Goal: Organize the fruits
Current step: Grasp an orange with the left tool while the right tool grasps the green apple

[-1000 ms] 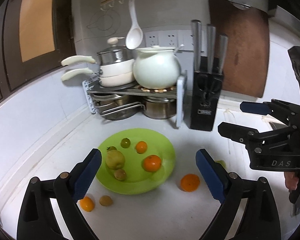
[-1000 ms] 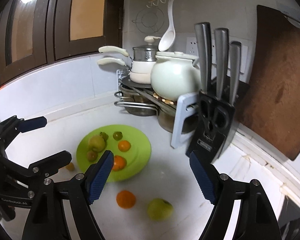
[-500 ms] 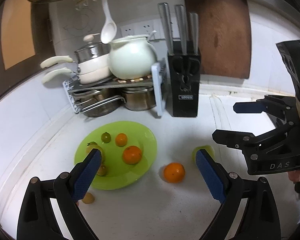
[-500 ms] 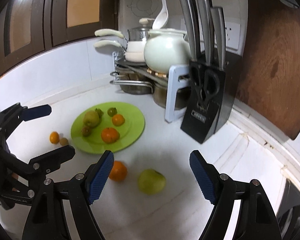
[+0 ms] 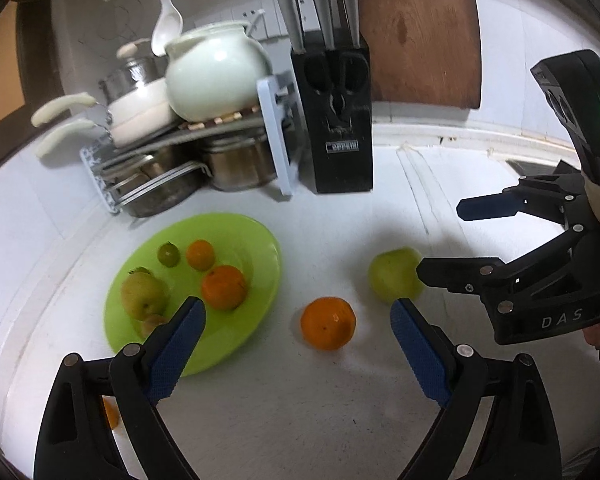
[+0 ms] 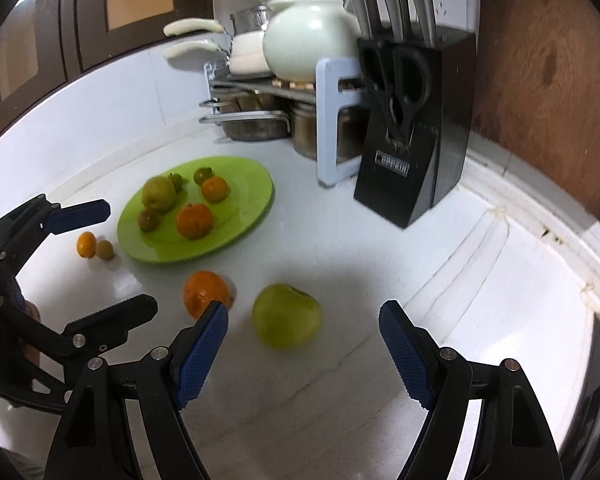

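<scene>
Lime-green plate point(image 5: 260, 248), orange tangerine point(image 5: 328, 328)

- Left gripper point(image 5: 296, 332) is tilting downward, its jaws closing slightly with nothing pressed between them.
- Right gripper point(image 6: 303, 334) is angling down, jaws standing wide apart.

On the counter point(image 6: 340, 420), the plate point(image 6: 244, 216) holds fruit. At its five o'clock lie an orange point(image 6: 204, 292) and, right of it, an apple point(image 6: 286, 316). The knife block point(image 6: 412, 160) stands at two o'clock.

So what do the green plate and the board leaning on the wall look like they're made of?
The green plate looks like glossy plastic: uniform lime colour with soft reflections. The cutting board looks like wood, matte reddish brown with darker knots.
</scene>
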Tool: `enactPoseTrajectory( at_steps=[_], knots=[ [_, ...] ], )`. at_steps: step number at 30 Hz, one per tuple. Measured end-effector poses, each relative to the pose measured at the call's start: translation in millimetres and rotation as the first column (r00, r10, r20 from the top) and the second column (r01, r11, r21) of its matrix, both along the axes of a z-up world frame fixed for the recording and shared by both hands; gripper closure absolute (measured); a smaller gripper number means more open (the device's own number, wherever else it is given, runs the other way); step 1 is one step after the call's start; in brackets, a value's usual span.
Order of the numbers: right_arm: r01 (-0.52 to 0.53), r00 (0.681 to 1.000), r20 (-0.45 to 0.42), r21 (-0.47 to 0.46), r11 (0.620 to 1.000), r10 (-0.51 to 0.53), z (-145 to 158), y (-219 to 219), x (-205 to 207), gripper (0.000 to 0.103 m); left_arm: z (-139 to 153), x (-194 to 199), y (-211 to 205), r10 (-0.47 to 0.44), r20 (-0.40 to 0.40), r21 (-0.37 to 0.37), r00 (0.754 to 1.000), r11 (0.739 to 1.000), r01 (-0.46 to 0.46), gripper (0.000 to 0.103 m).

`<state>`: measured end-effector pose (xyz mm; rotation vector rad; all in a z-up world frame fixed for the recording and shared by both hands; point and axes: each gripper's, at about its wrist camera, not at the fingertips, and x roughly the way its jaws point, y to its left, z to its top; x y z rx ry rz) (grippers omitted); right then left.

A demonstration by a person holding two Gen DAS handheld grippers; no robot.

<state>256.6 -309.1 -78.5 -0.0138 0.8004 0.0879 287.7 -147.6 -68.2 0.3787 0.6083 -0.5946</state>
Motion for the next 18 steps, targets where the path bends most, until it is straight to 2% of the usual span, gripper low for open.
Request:
enactPoseTrajectory(
  at_steps=[6,8,12,18],
  knots=[
    [-0.018,0.999,-0.033,0.002,1.000,0.018,-14,1,8,0.025,-17,12,-4,-0.023,-0.056,0.009,0.998,1.000,0.024,0.018],
    [-0.028,0.999,-0.042,0.004,1.000,0.028,-17,2,12,0.025,-20,15,-5,-0.035,-0.073,0.005,0.997,0.999,0.036,0.025],
    [-0.043,0.997,-0.057,0.021,0.999,0.044,-22,2,17,0.031,-25,21,-9,-0.072,-0.112,-0.012,0.991,0.997,0.071,0.029],
    [-0.060,0.994,-0.085,0.037,0.997,0.063,-30,1,25,0.037,-33,28,-15,-0.083,-0.144,0.000,0.986,0.996,0.084,0.042]
  ],
)
